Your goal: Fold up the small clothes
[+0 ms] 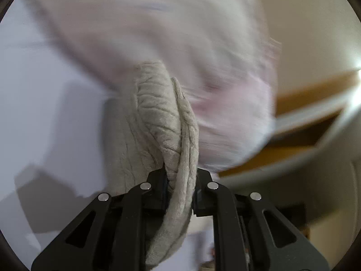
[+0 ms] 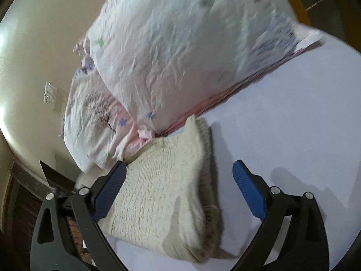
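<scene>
A cream knitted garment (image 2: 162,187) lies folded on the pale lilac sheet (image 2: 282,122). My right gripper (image 2: 178,192) is open, its blue pads (image 2: 248,189) standing either side of the garment's near end without gripping it. In the left wrist view my left gripper (image 1: 180,189) is shut on a bunched edge of the cream knitted garment (image 1: 167,126), which rises between the black fingers. The view beyond it is blurred.
Two white floral pillows (image 2: 180,45) lie just behind the garment, the lower one (image 2: 94,122) at the left. They show blurred in the left wrist view (image 1: 180,45). A cream wall with a switch plate (image 2: 50,94) is at the left. A wooden frame (image 1: 311,103) is at the right.
</scene>
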The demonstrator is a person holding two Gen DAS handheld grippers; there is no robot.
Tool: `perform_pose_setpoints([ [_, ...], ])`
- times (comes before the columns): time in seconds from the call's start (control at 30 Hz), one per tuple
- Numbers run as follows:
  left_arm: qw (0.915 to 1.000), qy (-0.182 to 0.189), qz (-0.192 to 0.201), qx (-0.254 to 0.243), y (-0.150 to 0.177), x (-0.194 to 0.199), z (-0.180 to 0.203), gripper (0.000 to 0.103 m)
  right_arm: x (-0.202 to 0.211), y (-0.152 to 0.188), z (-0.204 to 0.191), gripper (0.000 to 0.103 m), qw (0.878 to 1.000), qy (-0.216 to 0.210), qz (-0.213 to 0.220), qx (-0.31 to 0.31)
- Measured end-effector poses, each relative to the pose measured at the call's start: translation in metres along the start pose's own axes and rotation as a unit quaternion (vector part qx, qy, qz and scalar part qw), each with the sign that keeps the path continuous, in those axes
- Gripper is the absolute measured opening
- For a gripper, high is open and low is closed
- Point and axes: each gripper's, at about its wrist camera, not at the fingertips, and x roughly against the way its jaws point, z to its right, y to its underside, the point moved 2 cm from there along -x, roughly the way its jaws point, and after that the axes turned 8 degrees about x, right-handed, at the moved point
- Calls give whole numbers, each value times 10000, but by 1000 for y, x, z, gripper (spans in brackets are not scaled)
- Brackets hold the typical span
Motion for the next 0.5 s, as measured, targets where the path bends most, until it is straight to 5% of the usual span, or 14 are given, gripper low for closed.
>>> perform_pose_setpoints([
  [0.13, 9911, 1015, -858, -68, 45, -102, 65, 16, 31, 1, 10, 95, 9990, 250, 363, -2],
  [0.2, 9791, 1297, -1554, 198, 68, -165, 73, 41, 37, 2, 16, 95, 9988, 275, 400, -110],
  [0.27, 9488, 1609, -2537, 970, 96, -228, 64, 44, 41, 2, 22, 95, 9986, 370, 331, -192],
  [0.3, 9447, 1640, -2628, 1073, 101, -233, 62, 44, 42, 3, 24, 95, 9987, 384, 281, -204],
  [0.43, 9696, 1560, -1883, 44, 82, -182, 73, 51, 40, -3, 31, 101, 9996, 109, -44, -241],
  [0.5, 9875, 910, -1205, -451, 62, -147, 68, 80, 27, -4, 35, 101, 9981, -280, -321, -444],
])
